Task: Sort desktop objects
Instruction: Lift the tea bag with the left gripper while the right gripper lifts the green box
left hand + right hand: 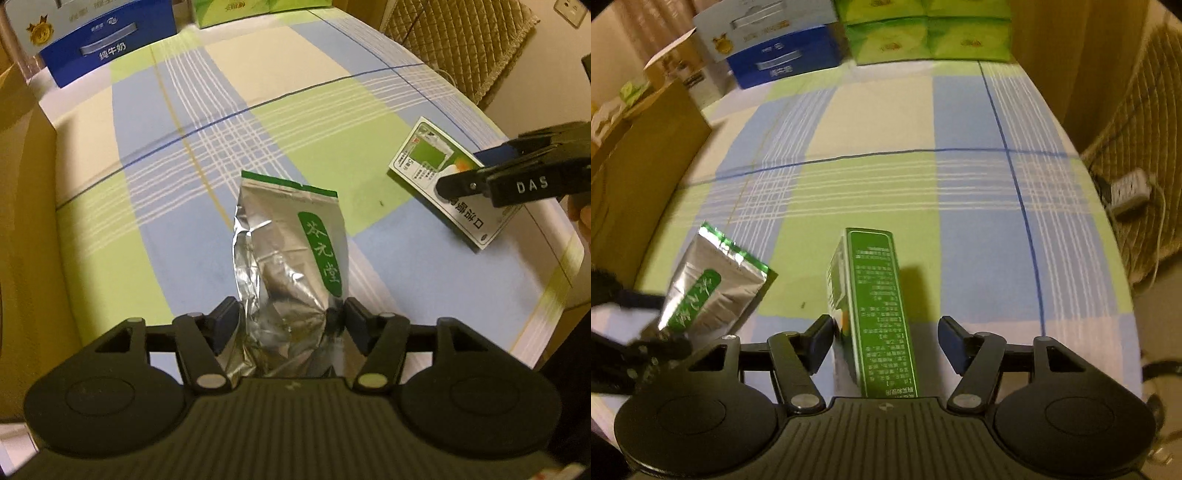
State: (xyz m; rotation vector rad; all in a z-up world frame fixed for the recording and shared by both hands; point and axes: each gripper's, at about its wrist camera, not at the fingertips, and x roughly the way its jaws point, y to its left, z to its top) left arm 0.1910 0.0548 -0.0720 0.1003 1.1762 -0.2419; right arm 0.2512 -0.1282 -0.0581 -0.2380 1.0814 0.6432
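Observation:
A silver foil tea bag (291,251) with a green label lies on the plaid tablecloth (229,147). My left gripper (291,314) straddles its lower end, a pad close on each side and the jaws apart. A green and white medicine box (879,295) stands on its long edge between the fingers of my right gripper (886,328), with a clear gap to the right pad. In the left wrist view the right gripper (465,171) hovers over that box (428,162) near the table's right edge. From the right wrist view, the bag (713,291) lies left of the box.
A blue milk carton (107,48) and green tissue packs (923,37) line the far edge. A brown cardboard box (26,221) walls the left side. Off the right edge are a quilted cover (461,44) and a power strip (1126,192).

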